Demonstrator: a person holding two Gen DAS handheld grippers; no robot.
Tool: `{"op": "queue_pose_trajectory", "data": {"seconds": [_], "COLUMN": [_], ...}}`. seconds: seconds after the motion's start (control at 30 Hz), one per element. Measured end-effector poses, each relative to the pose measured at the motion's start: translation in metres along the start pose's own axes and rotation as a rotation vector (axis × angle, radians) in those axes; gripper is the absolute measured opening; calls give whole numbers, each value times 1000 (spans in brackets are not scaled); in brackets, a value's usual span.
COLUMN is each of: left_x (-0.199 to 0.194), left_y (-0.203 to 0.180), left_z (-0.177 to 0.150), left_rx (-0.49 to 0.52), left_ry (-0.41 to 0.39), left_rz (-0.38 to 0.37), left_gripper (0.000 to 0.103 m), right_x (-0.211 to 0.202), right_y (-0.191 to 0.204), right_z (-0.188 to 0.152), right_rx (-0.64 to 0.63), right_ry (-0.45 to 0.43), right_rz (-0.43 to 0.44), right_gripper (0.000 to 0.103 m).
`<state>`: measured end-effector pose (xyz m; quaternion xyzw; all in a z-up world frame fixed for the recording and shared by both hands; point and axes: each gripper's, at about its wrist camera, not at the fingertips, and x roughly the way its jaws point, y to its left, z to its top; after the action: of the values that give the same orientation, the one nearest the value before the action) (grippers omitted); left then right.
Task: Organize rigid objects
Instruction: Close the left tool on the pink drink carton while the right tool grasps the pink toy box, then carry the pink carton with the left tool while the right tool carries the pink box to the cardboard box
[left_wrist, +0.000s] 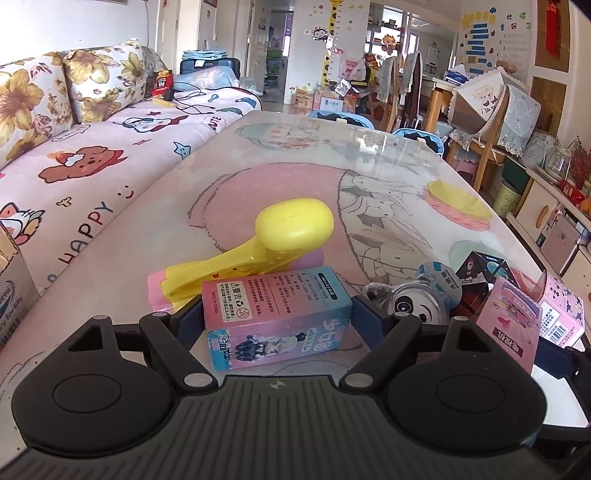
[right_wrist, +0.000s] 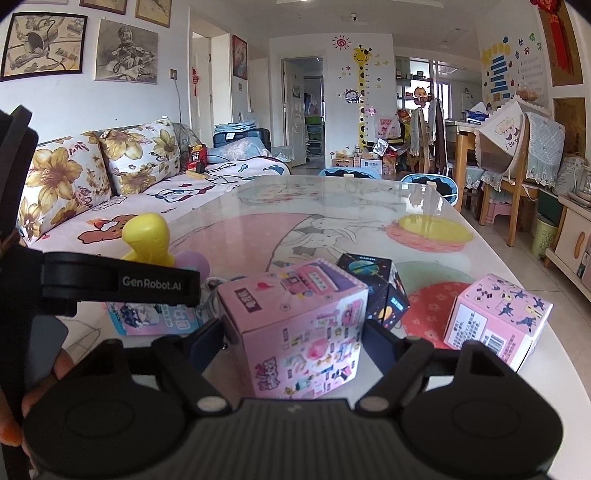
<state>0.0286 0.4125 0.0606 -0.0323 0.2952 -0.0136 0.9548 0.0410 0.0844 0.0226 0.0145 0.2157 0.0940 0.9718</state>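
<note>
A pink and blue carton (left_wrist: 275, 315) lies on its side on the glass-topped table (left_wrist: 325, 147), and my left gripper (left_wrist: 277, 319) is shut on it, one finger against each long side. In the right wrist view the same carton (right_wrist: 147, 319) shows low at the left, under the left gripper's black body. My right gripper (right_wrist: 295, 339) is shut on a pink printed box (right_wrist: 299, 325), pads on its left and right faces. That box (left_wrist: 511, 325) also shows tilted in the left wrist view.
Behind the carton lies a yellow clamp-shaped toy (left_wrist: 258, 251), with a clear panda item (left_wrist: 410, 306) to its right. A black space-print cube (right_wrist: 376, 291) and another pink box (right_wrist: 495, 317) stand right of the held box. A flowered sofa (left_wrist: 74, 166) runs along the table's left side.
</note>
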Motion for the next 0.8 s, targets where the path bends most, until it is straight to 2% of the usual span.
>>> {"op": "queue_pose_trajectory", "data": {"seconds": [0.3, 0.8], "left_x": [-22, -63], "left_y": [1, 16], "left_z": [-10, -15], "left_rx": [-3, -27], "left_ry": [-4, -30], "left_rz": [10, 15], "left_gripper": [102, 102], "right_x": [-9, -44], "right_y": [12, 24], "right_z": [-5, -9], "right_rx": [-33, -43], "right_ry": [2, -1], "right_rz": [27, 19], "right_gripper": [81, 81]}}
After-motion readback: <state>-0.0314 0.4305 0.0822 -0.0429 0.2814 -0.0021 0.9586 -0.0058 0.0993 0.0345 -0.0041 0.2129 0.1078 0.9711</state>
